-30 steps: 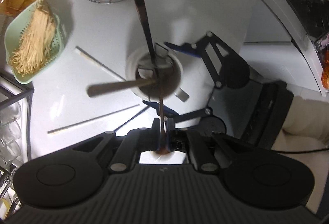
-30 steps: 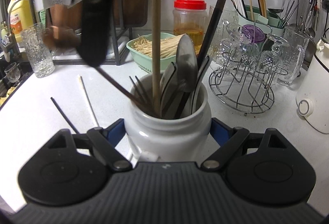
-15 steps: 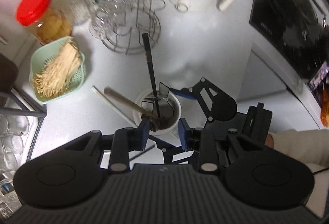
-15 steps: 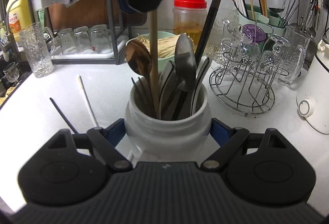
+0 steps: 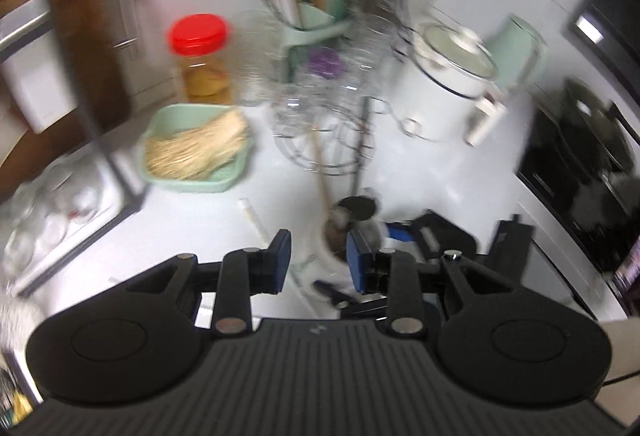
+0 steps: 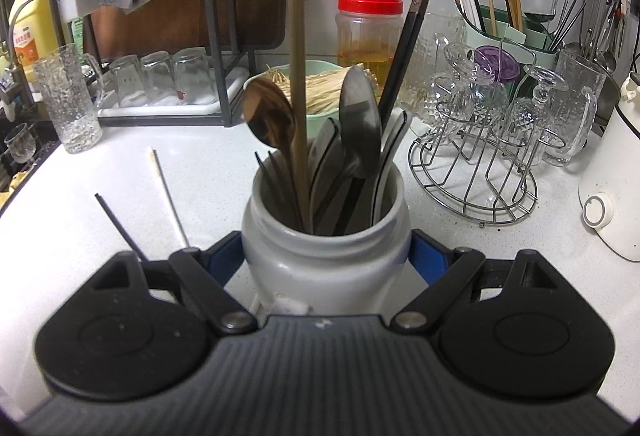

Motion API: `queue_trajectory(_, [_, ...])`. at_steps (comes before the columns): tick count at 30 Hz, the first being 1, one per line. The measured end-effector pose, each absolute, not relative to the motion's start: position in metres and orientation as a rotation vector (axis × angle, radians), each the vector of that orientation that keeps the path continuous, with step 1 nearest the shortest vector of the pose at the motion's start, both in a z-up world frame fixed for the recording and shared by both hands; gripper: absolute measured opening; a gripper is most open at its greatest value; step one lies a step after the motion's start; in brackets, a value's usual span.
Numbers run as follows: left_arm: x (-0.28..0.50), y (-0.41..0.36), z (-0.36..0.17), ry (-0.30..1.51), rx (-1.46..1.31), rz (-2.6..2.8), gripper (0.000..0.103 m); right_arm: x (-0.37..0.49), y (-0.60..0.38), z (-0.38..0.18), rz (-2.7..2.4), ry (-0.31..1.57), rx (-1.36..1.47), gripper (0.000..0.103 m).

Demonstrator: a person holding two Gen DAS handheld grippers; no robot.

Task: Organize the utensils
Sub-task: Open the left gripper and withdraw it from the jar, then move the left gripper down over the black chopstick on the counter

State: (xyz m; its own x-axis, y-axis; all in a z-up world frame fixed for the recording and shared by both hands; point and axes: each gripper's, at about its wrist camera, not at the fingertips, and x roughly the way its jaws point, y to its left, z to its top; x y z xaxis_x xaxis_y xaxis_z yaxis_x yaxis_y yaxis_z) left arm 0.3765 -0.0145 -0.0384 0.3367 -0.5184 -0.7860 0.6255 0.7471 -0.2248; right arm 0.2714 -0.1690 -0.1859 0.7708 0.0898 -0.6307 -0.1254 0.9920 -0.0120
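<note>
On the white counter the right gripper clamps the white jar, spoon handles hidden inside. The left gripper, blurred, hangs above with jaws apart, empty. Two loose chopsticks lie left; open counter there.

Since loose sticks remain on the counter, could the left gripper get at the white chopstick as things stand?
Probably yes: the left gripper is open and empty, and the white chopstick lies alone on bare counter left of the utensil jar, nothing over it.

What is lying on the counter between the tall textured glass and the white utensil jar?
Two loose chopsticks, white chopstick and black chopstick, seen in the right wrist view.
</note>
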Motion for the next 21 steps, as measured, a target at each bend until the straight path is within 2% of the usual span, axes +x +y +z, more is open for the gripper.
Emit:
queue_trajectory(10, [0.352,0.051,-0.089,0.954,-0.028,-0.593,0.035,0.271,-0.168,-0.186,0.105,0.675,-0.043,0.090])
queue_trajectory(21, [0.340,0.085,-0.139,0.928,-0.085,-0.477,0.035,0.270,-0.166,-0.187,0.086,0.661,-0.041,0.090])
